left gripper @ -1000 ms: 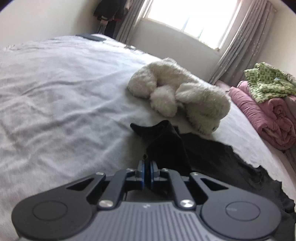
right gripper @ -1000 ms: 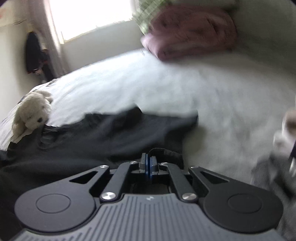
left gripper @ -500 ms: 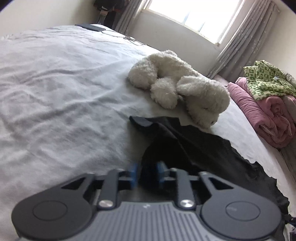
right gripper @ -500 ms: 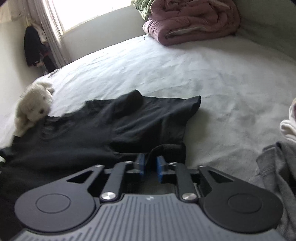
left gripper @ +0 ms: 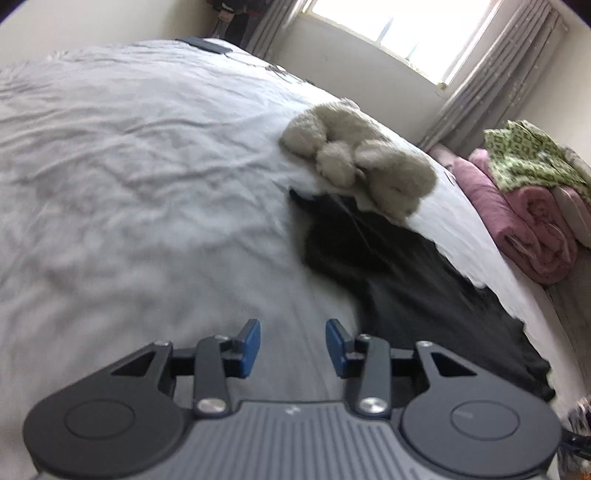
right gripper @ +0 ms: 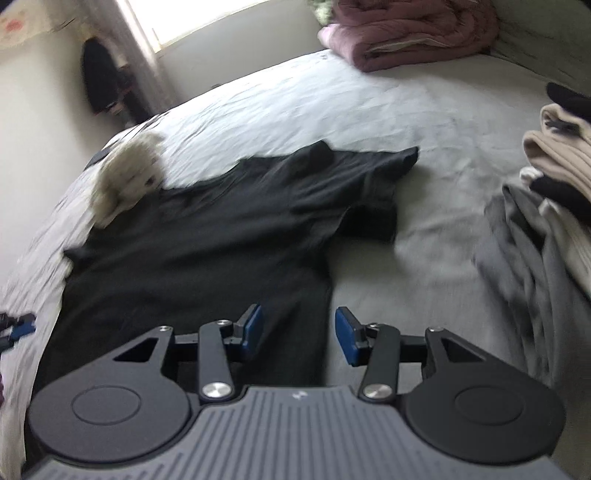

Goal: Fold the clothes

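**Both grippers spread apart above a black shirt on the bed**

The left gripper (left gripper: 293, 343) sits at the bottom centre of its view with its blue pads (left gripper: 249, 347) wide apart and nothing between them; only the pale bed (left gripper: 129, 184) shows in the gap. The black shirt (left gripper: 406, 284) lies to the right of the gripper, running from the frame's middle down toward the lower right. A cream plush toy (left gripper: 358, 162) lies above centre, touching or overlapping the shirt's upper edge. At the right edge a rolled pink blanket (left gripper: 528, 218) rests with a green patterned cloth (left gripper: 532, 158) on top. A window (left gripper: 406, 29) and curtains (left gripper: 491, 70) fill the upper right.

The right gripper (right gripper: 298, 334) is likewise at the bottom centre of its view, its jaws parted and empty. The shirt (right gripper: 221, 236) spreads flat across the middle and left of the frame, one sleeve reaching toward the upper right; its right edge passes just under the gap between the pads. The toy (right gripper: 125, 177), blurred, lies at the shirt's upper left corner. A heap of grey cloth (right gripper: 524, 266) and folded beige and black clothes (right gripper: 561, 162) lie at the right edge, apart from the shirt. The pink blanket (right gripper: 406, 33) is at the top.
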`<state>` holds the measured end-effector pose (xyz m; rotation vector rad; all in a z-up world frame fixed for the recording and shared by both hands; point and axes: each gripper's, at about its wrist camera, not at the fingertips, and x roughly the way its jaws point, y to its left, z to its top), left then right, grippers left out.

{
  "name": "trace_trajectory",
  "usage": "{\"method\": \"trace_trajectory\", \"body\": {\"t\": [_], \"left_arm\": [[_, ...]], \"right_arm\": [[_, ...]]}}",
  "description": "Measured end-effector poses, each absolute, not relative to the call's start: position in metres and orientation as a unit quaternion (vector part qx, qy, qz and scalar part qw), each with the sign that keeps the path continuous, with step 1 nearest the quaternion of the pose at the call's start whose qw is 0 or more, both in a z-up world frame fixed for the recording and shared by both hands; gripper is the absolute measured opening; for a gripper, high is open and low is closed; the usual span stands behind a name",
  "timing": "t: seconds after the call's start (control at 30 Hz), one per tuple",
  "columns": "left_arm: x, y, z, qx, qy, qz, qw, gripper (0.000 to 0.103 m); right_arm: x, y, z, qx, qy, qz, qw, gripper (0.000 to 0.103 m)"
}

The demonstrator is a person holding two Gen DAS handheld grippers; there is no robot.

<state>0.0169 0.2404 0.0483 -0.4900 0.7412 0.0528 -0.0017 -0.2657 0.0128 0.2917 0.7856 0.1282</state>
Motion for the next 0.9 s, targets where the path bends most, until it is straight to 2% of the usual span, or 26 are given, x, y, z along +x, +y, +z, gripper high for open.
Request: {"method": "trace_trajectory", "body": {"t": [0.07,0.1,0.13,0.2,0.37,0.77,0.87,0.9], "left_arm": [[-0.004,0.234,0.050,-0.226,0.369,0.026,0.901,0.040],[-0.015,0.232,0.050,-0.224,0.378,0.027,0.898,0.039],[-0.027,0.230,0.050,-0.223,0.386,0.024,0.895,0.039],[-0.048,0.227,0.050,-0.218,0.397,0.015,0.891,0.039],[-0.102,0.225,0.051,-0.201,0.412,0.008,0.889,0.039],[-0.188,0.206,0.065,-0.170,0.412,-0.024,0.895,0.040],[-0.206,0.198,0.069,-0.152,0.411,-0.034,0.898,0.040],[-0.213,0.196,0.071,-0.144,0.410,-0.039,0.900,0.041]], "right_arm": [[-0.034,-0.253,0.012,0.129,0.381,0.072,0.913,0.048],[-0.053,-0.247,0.011,0.119,0.382,0.075,0.913,0.043],[-0.072,-0.243,0.010,0.108,0.383,0.077,0.914,0.034],[-0.101,-0.238,0.010,0.086,0.384,0.074,0.916,0.029],[-0.158,-0.237,0.017,0.089,0.384,0.064,0.917,0.029],[-0.242,-0.174,0.004,-0.001,0.406,0.155,0.901,0.029],[-0.261,-0.169,0.010,-0.031,0.392,0.178,0.902,0.036],[-0.269,-0.167,0.012,-0.046,0.388,0.187,0.901,0.042]]}}
